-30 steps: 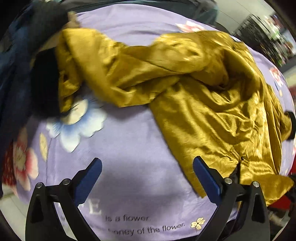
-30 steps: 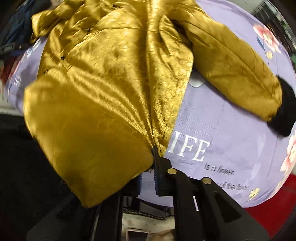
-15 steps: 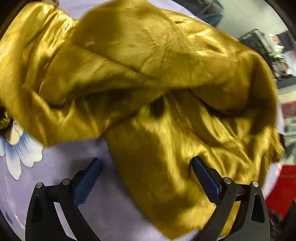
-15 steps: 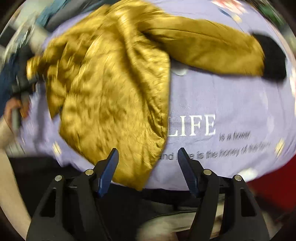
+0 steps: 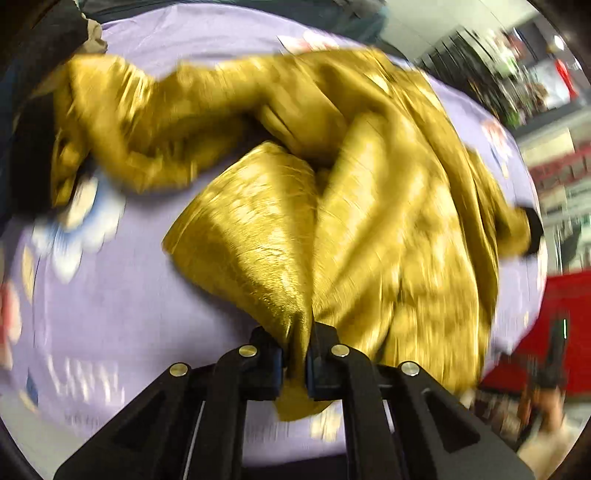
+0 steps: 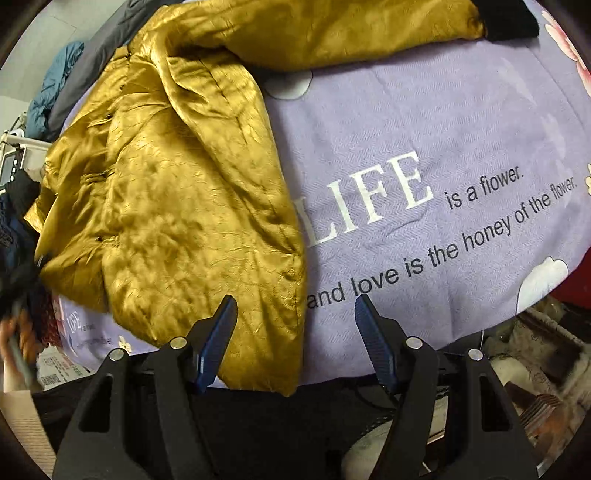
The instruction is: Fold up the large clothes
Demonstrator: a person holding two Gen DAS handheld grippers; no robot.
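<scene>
A shiny mustard-gold jacket [image 5: 369,206] with black cuffs lies crumpled on a lilac flower-printed sheet [image 5: 110,295]. My left gripper [image 5: 295,363] is shut on a bunched fold of the jacket's hem, which rises in a taut cone from the jaws. In the right wrist view the jacket [image 6: 177,206] lies spread at the left, one sleeve running along the top to a black cuff [image 6: 509,18]. My right gripper [image 6: 295,332] stands open just over the jacket's lower corner at the sheet's near edge, its pads apart from the cloth.
The sheet [image 6: 424,140] bears the words "LIFE is a flower". Blue and grey garments [image 6: 55,88] are piled at the far left. A hand [image 6: 14,339] shows at the left edge. Red floor [image 5: 565,295] and clutter lie beyond the sheet.
My left gripper went from wide open to shut on the jacket's hem and lifted it. My right gripper let go of the jacket's corner, opened, and rolled.
</scene>
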